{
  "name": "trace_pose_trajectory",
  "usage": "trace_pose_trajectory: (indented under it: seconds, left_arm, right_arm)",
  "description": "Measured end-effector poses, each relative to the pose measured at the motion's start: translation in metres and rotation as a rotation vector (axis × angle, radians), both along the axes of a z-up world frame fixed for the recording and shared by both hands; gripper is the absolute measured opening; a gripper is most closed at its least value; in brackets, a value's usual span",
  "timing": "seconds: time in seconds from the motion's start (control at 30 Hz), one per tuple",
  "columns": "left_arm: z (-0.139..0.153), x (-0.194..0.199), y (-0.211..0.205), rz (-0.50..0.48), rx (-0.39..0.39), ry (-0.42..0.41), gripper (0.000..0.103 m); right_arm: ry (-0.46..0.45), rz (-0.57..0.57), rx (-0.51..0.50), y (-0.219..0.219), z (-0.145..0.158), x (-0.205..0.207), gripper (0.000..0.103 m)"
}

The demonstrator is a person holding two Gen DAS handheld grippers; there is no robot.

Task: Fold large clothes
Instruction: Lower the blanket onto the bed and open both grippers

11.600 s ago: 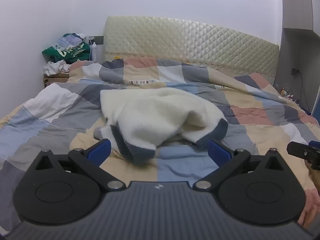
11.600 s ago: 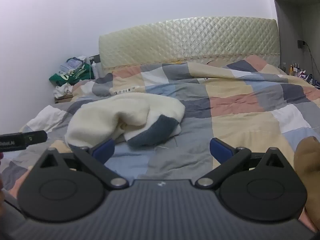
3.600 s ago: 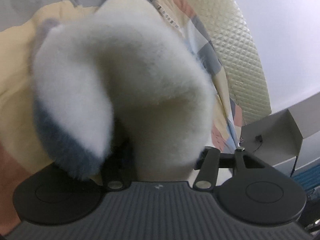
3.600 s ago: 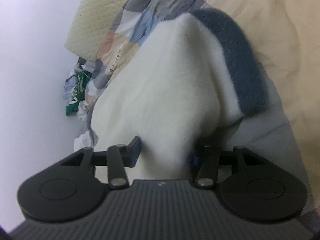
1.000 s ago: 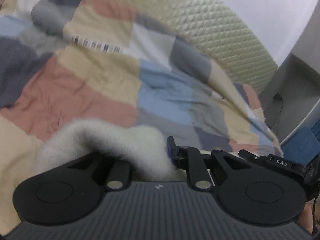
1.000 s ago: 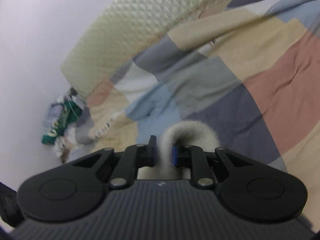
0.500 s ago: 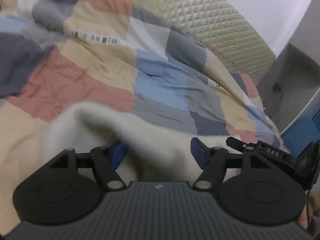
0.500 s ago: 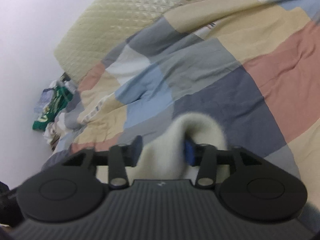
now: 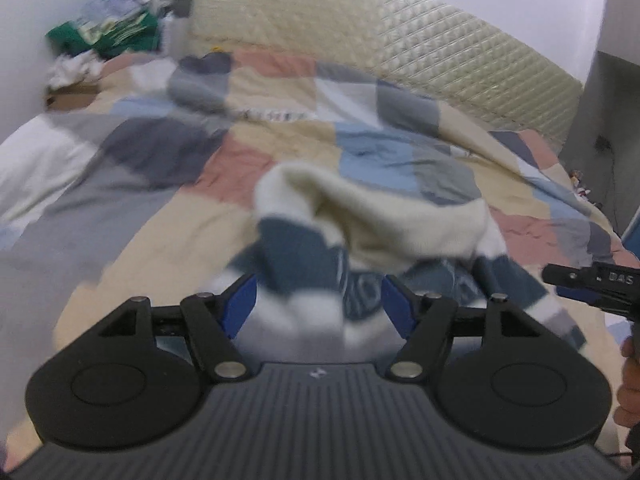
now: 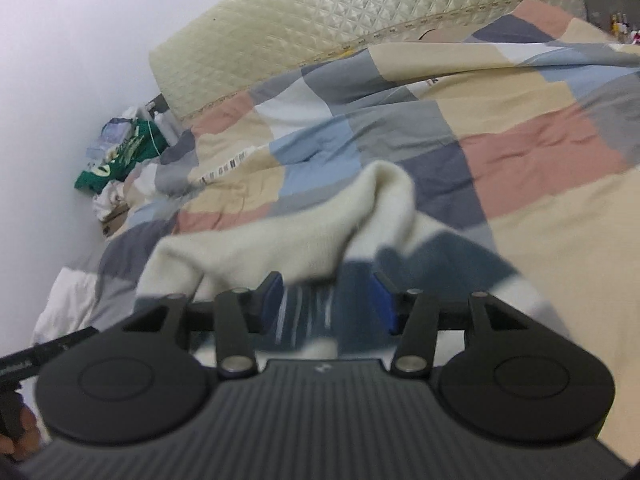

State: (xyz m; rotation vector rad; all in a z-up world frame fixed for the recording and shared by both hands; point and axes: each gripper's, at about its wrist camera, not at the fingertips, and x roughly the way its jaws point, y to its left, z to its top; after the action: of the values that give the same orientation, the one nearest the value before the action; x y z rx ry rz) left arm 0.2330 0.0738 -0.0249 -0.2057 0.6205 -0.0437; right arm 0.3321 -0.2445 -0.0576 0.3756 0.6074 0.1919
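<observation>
A fluffy cream sweater [image 9: 384, 216] with dark blue and white bands lies in a loose heap on the patchwork quilt [image 9: 168, 200]. It also shows in the right wrist view [image 10: 280, 240]. My left gripper [image 9: 318, 300] is open, its blue pads either side of the sweater's near blue edge without pinching it. My right gripper [image 10: 328, 300] is open over the blue striped part. The right gripper's tip [image 9: 592, 280] shows at the right edge of the left wrist view.
The quilted cream headboard [image 9: 360, 52] stands at the back. A bedside stand with green bags and clutter [image 9: 108, 36] is at the far left. A grey cabinet [image 9: 608, 104] is at the right. The quilt [image 10: 540, 152] spreads around the sweater.
Both grippers have opened and let the sweater go; it has dropped onto the quilt, showing its blue banded side. Both grippers have drawn back a little.
</observation>
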Motion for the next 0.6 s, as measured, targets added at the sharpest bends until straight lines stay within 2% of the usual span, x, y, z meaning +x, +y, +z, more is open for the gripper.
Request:
trace_pose_trajectory:
  seconds: [0.1,0.23,0.3,0.33,0.47,0.6]
  left_arm:
    - [0.005,-0.036,0.003,-0.022,-0.054,0.013,0.074]
    - [0.007,-0.075,-0.002,-0.006,-0.038,0.016,0.074]
    - [0.000,-0.088,-0.003,-0.014,-0.055,0.028,0.074]
    - [-0.006,-0.092,-0.004,-0.015,-0.056,0.043,0.073]
    - [-0.030,-0.086,-0.015,0.005,0.025,0.138,0.073]
    - [-0.049,-0.078,-0.019,0.054,0.109,0.196,0.069]
  right_arm:
    - [0.013,-0.005,-0.020,-0.001,0.005,-0.035,0.052]
    - [0.055,-0.019,-0.024,-0.005,0.001,-0.079,0.053]
    - [0.087,-0.037,-0.023,-0.007,-0.008,-0.097,0.063]
    - [0.111,-0.051,-0.027,-0.007,-0.014,-0.106,0.065]
    - [0.195,-0.098,-0.017,-0.008,-0.033,-0.127,0.065]
    - [0.201,-0.107,-0.104,-0.001,-0.035,-0.131,0.064]
